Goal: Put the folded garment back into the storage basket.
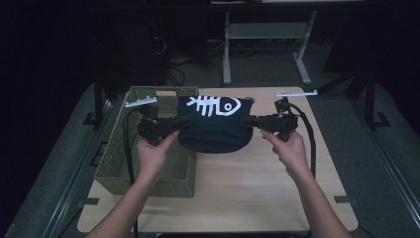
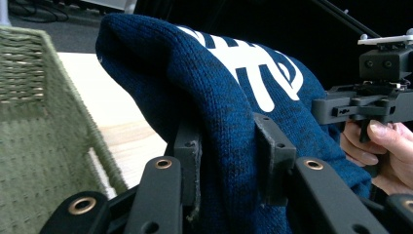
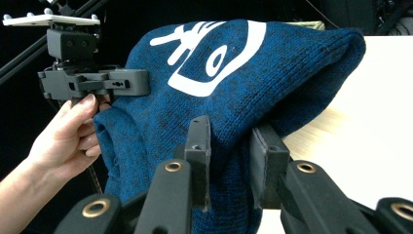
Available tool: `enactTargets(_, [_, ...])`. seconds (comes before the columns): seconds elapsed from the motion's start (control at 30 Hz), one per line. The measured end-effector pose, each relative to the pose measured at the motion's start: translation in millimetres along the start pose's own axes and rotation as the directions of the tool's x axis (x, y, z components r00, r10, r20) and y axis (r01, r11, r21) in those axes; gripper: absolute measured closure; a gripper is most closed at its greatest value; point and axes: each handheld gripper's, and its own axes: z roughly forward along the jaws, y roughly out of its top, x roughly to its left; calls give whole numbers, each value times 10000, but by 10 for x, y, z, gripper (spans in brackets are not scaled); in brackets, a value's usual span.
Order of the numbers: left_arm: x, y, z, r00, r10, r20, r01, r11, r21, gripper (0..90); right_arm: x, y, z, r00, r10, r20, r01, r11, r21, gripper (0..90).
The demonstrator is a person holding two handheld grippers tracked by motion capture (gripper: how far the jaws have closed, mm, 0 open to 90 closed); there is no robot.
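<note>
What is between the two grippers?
The blue knit hat with a white fishbone print hangs between the left gripper and the right gripper, each pinching one side of it. The high view shows this.

Both claws (image 1: 187,122) (image 1: 246,120) clamped, raised, facing

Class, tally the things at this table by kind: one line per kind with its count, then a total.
Handheld grippers: 2, the left gripper and the right gripper
Blue knitted garment with white fish-bone print: 1
Green woven basket: 1
Total: 4
</note>
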Motion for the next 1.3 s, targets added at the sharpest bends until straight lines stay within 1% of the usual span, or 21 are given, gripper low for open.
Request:
enactTargets(0.1, [43,-1,-53,10000,-13,-82,13,10000,38,666,29,21,80,10000,-56,13,56,9999,116,723])
enactTargets(0.13, [43,-1,-53,10000,-13,-82,13,10000,38,666,29,21,80,10000,-56,13,56,9999,116,723])
enactTargets(0.3, [105,-5,-148,9997,-208,-148,207,9998,-75,666,49,49,191,9999,-27,-120,30,9998,217,722])
enactTargets(0.37, [116,-1,-167,9996,-174,-210,173,9998,-25,666,59,55,210,9999,-38,-125,41,9997,238,722])
enactTargets(0.53, [169,13,-272,9990,-293,-324,287,9994,-209,666,111,95,330,9997,-154,-206,159,9995,287,722])
enactTargets(0.6, [177,16,-287,9991,-263,-339,256,9995,-186,666,121,101,347,9997,-121,-234,128,9995,306,722])
enactTargets(0.67, [203,15,-321,9987,-374,-351,365,9990,-276,665,132,112,379,9995,-144,-271,152,9994,300,722])
enactTargets(0.7, [232,9,-353,9984,-446,-355,435,9986,-313,664,147,123,424,9993,-167,-320,179,9992,371,722])
enactTargets(0.87, [291,4,-416,9977,-538,-415,525,9981,-321,664,171,145,505,9990,-134,-421,153,9988,457,722])
enactTargets(0.9, [323,4,-448,9973,-559,-471,545,9981,-299,664,184,154,549,9988,-184,-455,205,9987,468,722])
enactTargets(0.97, [368,-1,-477,9970,-644,-439,630,9975,-322,664,192,159,597,9986,-212,-486,239,9982,544,722])
enactTargets(1.0, [368,-1,-477,9970,-644,-439,630,9975,-322,664,192,159,597,9986,-212,-486,239,9982,544,722])
enactTargets(1.03, [422,-13,-511,9957,-847,-378,834,9959,-346,664,193,159,649,9983,-237,-525,268,9979,582,722])
enactTargets(1.07, [422,-13,-511,9957,-847,-378,834,9959,-346,664,193,159,649,9983,-237,-525,268,9979,582,722])
enactTargets(1.1, [460,-24,-537,9947,-934,-432,919,9952,-345,664,204,162,701,9984,-153,-540,187,9979,622,722])
enactTargets(1.23, [530,-40,-593,9923,-1150,-458,1130,9926,-453,664,218,171,797,9981,-99,-605,143,9973,723,722])
enactTargets(1.27, [530,-40,-593,9923,-1150,-458,1130,9926,-453,664,220,176,822,9979,-146,-637,191,9973,712,722])
enactTargets(1.3, [561,-45,-620,9912,-1229,-497,1203,9913,-526,664,229,184,845,9980,-134,-619,180,9970,753,722])
